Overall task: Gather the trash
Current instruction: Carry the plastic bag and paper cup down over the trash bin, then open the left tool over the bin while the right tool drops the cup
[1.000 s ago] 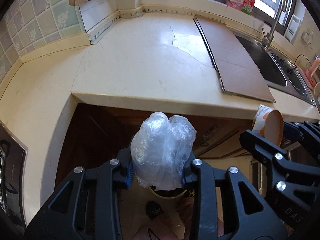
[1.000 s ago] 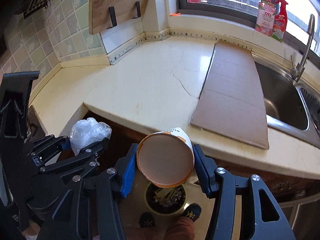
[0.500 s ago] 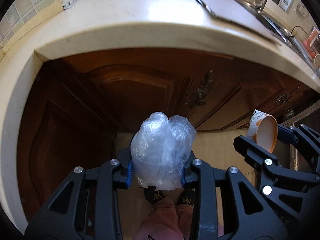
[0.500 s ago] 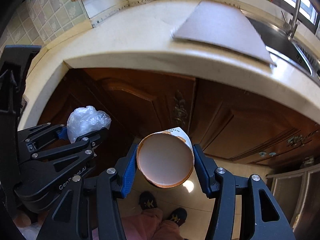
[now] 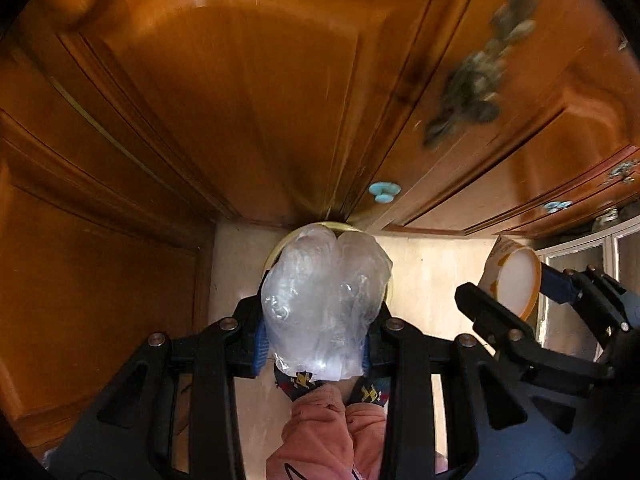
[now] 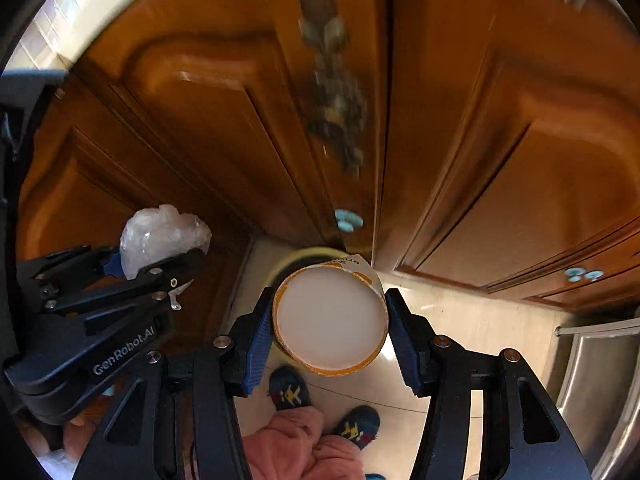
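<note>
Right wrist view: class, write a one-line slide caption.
Right gripper clamps a paper cup above the floor bin; left gripper holds crumpled plastic.

A home kitchen: wooden cabinet doors, countertop edge, tiled floor.

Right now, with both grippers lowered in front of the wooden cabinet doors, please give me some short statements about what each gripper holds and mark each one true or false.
1. The left gripper is shut on a crumpled clear plastic bag. True.
2. The right gripper holds a metal can. False: it holds a round paper cup with an orange rim.
3. The cup's flat base faces the right wrist camera. True.
4. The plastic bag lies on the floor. False: it is still between the pads.
</note>
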Motion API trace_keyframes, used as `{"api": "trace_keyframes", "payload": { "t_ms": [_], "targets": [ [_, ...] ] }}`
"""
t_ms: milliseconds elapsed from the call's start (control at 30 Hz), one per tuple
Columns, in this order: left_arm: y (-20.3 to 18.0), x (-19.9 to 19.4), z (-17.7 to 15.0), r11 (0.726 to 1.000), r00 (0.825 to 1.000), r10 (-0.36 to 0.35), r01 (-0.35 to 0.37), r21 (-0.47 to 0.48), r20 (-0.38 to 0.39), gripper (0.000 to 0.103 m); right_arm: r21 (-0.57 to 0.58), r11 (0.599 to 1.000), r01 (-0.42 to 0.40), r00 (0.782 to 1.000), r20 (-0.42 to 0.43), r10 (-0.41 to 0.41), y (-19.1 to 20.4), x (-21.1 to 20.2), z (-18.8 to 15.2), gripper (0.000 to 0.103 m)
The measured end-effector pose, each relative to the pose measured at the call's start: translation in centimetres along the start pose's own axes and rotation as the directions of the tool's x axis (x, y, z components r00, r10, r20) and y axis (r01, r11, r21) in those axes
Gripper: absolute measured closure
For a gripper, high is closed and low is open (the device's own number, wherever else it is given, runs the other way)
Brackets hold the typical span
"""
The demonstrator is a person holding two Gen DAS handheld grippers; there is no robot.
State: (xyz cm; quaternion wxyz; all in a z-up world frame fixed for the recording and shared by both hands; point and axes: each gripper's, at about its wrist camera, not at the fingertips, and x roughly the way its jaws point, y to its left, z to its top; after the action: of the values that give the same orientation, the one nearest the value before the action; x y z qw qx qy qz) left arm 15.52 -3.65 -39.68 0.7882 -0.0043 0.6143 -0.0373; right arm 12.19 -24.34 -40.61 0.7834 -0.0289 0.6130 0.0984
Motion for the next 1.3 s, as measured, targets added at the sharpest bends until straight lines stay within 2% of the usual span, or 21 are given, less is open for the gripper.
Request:
{"api": "trace_keyframes", "payload": {
  "t_ms": [233,500,1033,1133,1233,1300],
  "targets": [
    [0.5,5.3,-0.2,1.0,0.999,-0.004,0.004,0.011,-0.044,0.073,0.012,1.0,-0.008,0.999,-0.049,0.009,-0.9,6.6,-0.7,0.049],
    [0.8,9.2,-1.1,0.999,0.995,-0.029,0.032,0.032,-0.092,0.073,0.008,1.0,-0.017,0.996,-0.091,0.017,-1.3,12.6,-1.8,0.049],
    [-0.1,15.3,-2.4,0.992,0.982,-0.073,0.09,0.09,-0.173,0.072,0.013,1.0,0.001,0.989,-0.149,0.001,-1.9,18.5,-3.7,0.049],
    [-0.1,15.8,-2.6,0.991,0.981,-0.07,0.089,0.099,-0.181,0.069,0.032,0.999,-0.015,0.988,-0.155,0.019,-2.2,18.9,-3.6,0.048],
    [0.2,16.5,-2.5,0.991,0.979,-0.07,0.091,0.103,-0.191,0.06,0.059,0.998,-0.021,0.987,-0.157,0.03,-2.7,19.3,-3.4,0.048],
    [0.5,16.8,-2.5,0.991,0.979,-0.072,0.092,0.098,-0.189,0.049,0.074,0.997,-0.032,0.987,-0.156,0.043,-3.0,19.5,-3.4,0.048]
  ]
}}
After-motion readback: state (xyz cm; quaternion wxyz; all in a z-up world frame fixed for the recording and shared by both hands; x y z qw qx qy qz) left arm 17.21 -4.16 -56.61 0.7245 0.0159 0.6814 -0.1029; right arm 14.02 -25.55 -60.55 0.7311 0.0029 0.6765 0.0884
